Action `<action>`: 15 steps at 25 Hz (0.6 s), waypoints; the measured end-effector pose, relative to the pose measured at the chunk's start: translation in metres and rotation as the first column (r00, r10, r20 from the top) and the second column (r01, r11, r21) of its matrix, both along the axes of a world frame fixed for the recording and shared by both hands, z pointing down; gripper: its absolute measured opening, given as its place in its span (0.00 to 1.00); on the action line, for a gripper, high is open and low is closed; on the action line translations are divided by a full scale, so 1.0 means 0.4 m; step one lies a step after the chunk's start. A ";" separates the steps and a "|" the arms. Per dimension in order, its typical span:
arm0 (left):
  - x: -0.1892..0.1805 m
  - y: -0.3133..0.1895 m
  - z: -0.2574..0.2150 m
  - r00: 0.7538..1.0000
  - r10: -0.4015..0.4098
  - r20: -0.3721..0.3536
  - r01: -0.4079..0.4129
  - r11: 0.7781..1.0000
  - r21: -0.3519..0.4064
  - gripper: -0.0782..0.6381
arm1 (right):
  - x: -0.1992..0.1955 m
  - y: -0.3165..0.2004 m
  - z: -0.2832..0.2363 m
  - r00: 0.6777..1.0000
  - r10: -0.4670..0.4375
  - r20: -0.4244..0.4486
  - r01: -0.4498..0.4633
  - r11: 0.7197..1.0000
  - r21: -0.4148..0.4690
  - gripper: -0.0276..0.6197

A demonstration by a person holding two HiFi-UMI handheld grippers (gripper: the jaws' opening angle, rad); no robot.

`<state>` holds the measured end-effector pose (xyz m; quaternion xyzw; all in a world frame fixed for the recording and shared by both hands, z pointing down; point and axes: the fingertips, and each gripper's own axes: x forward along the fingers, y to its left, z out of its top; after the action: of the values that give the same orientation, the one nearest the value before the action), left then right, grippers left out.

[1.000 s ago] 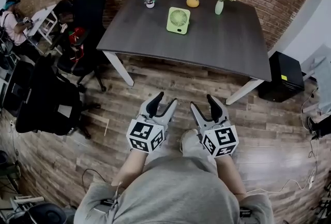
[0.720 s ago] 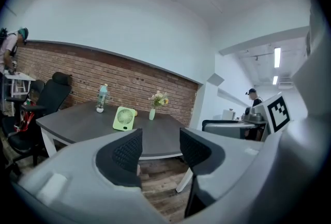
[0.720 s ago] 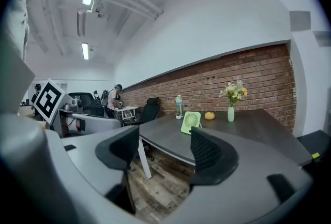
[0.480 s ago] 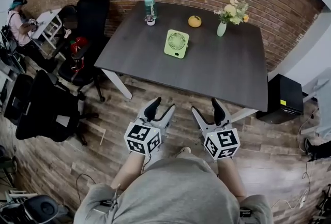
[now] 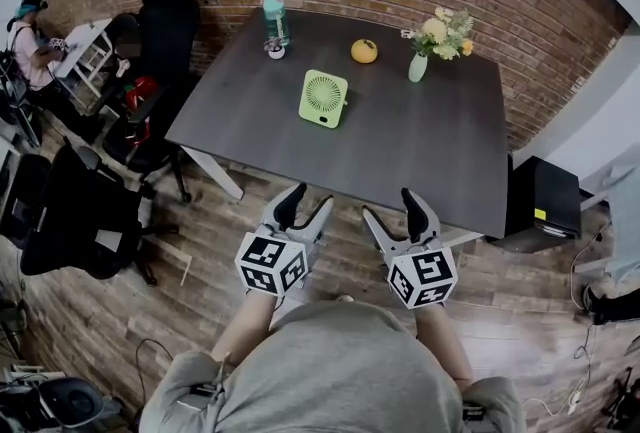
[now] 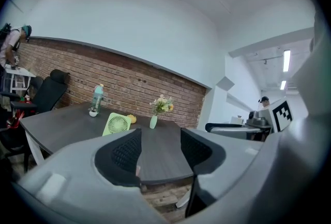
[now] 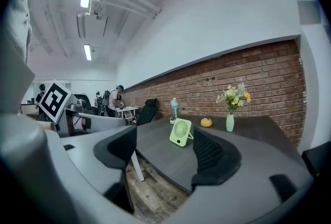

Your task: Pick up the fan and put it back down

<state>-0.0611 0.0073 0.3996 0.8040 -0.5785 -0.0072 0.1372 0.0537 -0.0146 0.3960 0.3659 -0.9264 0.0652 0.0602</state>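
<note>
The light green fan [image 5: 323,98] stands upright on the dark table [image 5: 430,161], near its middle. Both grippers hover over the wooden floor, just short of the table's near edge, well apart from the fan. My left gripper [image 5: 305,203] is open and holds nothing; its jaws have just been opening. My right gripper [image 5: 392,209] is also open and empty, with its jaws spread wider after opening just now. The left gripper view has the fan [image 6: 117,124] left of its jaws [image 6: 160,150]. In the right gripper view the fan [image 7: 180,132] shows between the jaws [image 7: 164,150], far off.
A teal bottle [image 5: 273,13], a small cup [image 5: 275,49], an orange fruit [image 5: 364,50] and a vase of flowers [image 5: 420,61] stand at the table's far side. Black office chairs [image 5: 80,221] crowd the left. A black box [image 5: 545,206] sits right of the table.
The person and both grippers have moved forward towards the table, whose near edge now lies just past the fingertips. The right jaws stand wider apart.
</note>
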 end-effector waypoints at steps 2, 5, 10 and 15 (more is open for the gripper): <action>0.008 -0.023 0.003 1.000 -0.011 -0.005 0.011 1.000 0.000 0.42 | 0.007 -0.020 0.003 1.000 -0.012 -0.002 0.012 1.000 0.000 0.55; 0.025 -0.050 0.007 1.000 -0.023 -0.009 0.023 1.000 0.002 0.42 | 0.018 -0.049 0.009 1.000 -0.030 -0.002 0.030 1.000 -0.001 0.55; 0.034 -0.083 0.016 0.999 -0.047 0.009 0.048 0.999 -0.010 0.42 | 0.020 -0.089 0.019 0.999 -0.053 -0.003 0.053 0.999 -0.002 0.55; 0.025 -0.112 0.029 0.998 -0.066 0.018 0.067 0.997 -0.030 0.43 | 0.012 -0.127 0.038 0.997 -0.071 -0.011 0.071 0.997 -0.023 0.55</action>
<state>-0.0509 -0.0376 0.4111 0.7823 -0.6060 0.0037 0.1442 0.0584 -0.0655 0.4113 0.3324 -0.9377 0.0714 0.0721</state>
